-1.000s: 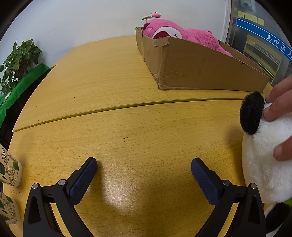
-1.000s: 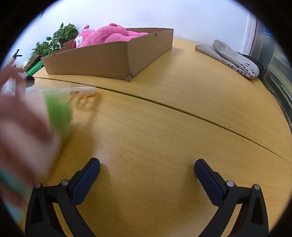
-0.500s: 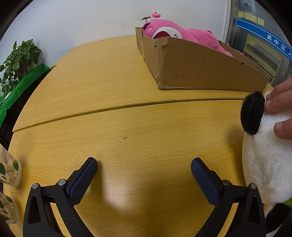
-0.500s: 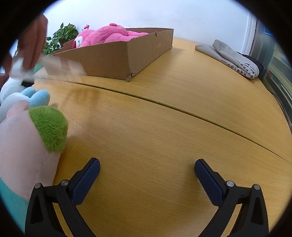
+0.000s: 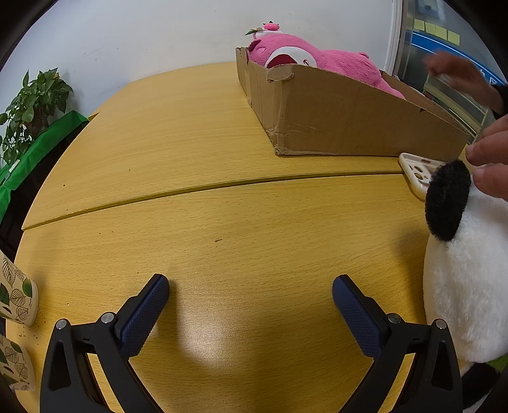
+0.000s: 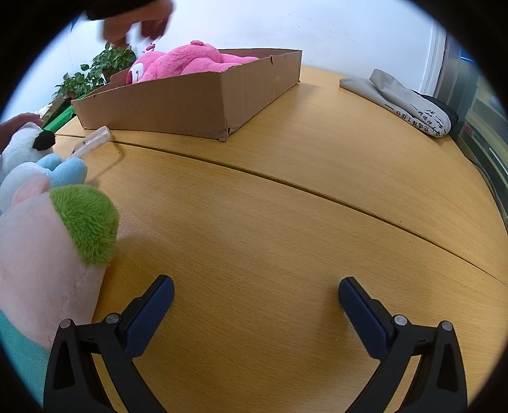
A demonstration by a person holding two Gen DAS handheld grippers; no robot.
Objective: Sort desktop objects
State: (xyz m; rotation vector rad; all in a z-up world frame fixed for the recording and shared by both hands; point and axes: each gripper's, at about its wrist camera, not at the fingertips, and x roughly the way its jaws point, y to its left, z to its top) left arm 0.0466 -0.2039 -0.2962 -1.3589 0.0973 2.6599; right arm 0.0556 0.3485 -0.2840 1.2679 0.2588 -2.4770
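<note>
A cardboard box (image 5: 349, 127) on the wooden table holds a pink plush bear (image 5: 304, 60); both also show in the right wrist view, the box (image 6: 190, 104) and the bear (image 6: 184, 63). A black-and-white panda plush (image 5: 463, 270) sits at the right edge, with a bare hand (image 5: 489, 159) on its head. A clear phone case (image 5: 419, 171) lies in front of the box. A pink-and-green plush (image 6: 57, 241) and a blue-and-white plush (image 6: 47, 174) lie at the left of the right wrist view. My left gripper (image 5: 250, 301) and right gripper (image 6: 255, 301) are open and empty above bare table.
Two leaf-patterned paper cups (image 5: 16, 298) stand at the left edge. A potted plant (image 5: 31, 104) and green cloth lie beyond the table's left side. A folded grey bag (image 6: 403, 101) lies at the far right. A second hand (image 6: 136, 19) hovers over the box.
The phone case has been put down on the table in front of the box. One hand has lifted away above the box; the other stays on the panda. Both grippers have stayed still.
</note>
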